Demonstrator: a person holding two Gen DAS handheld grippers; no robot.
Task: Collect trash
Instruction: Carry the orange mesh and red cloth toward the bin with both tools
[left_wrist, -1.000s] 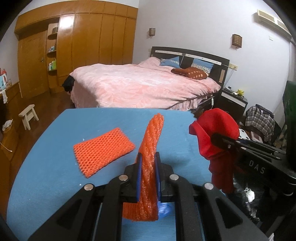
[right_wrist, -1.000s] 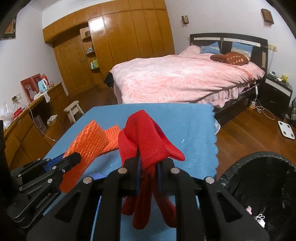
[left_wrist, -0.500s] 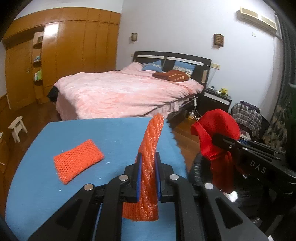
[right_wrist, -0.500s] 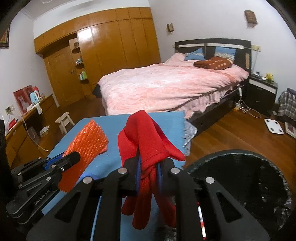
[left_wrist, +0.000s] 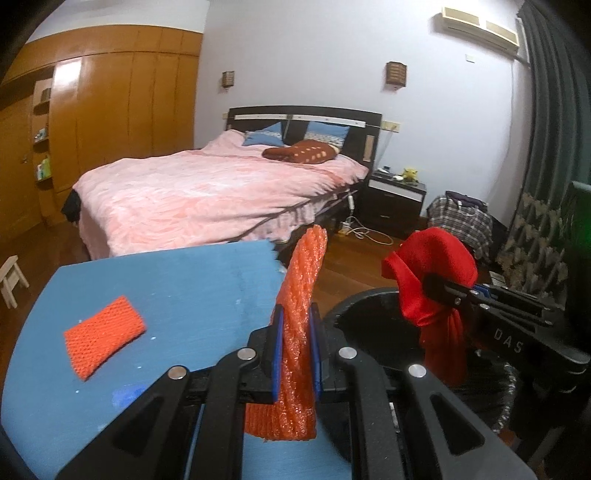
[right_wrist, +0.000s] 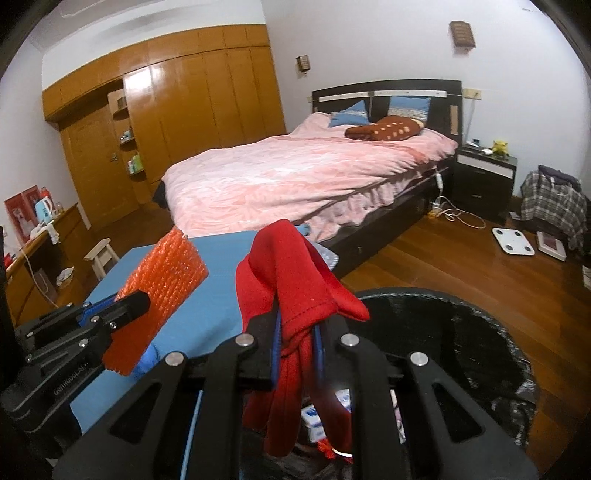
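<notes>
My left gripper (left_wrist: 295, 350) is shut on an orange foam net sleeve (left_wrist: 301, 295), held upright at the right edge of the blue table (left_wrist: 166, 295). My right gripper (right_wrist: 297, 350) is shut on a red cloth (right_wrist: 295, 280) and holds it over the black-lined trash bin (right_wrist: 461, 350), which has packaging inside. The bin also shows in the left wrist view (left_wrist: 373, 332), with the right gripper (left_wrist: 439, 291) and red cloth (left_wrist: 432, 269) above it. A second orange net sleeve (left_wrist: 103, 332) lies flat on the table at the left.
A pink bed (right_wrist: 303, 173) stands behind the table. A nightstand (right_wrist: 484, 177), a white scale (right_wrist: 513, 242) and a plaid bag (right_wrist: 550, 199) sit on the wooden floor at the right. A small stool (right_wrist: 99, 254) stands left of the table.
Both grippers have swung right with their loads, from above the table toward the bin. The flat orange sleeve has stayed on the table and now appears farther left.
</notes>
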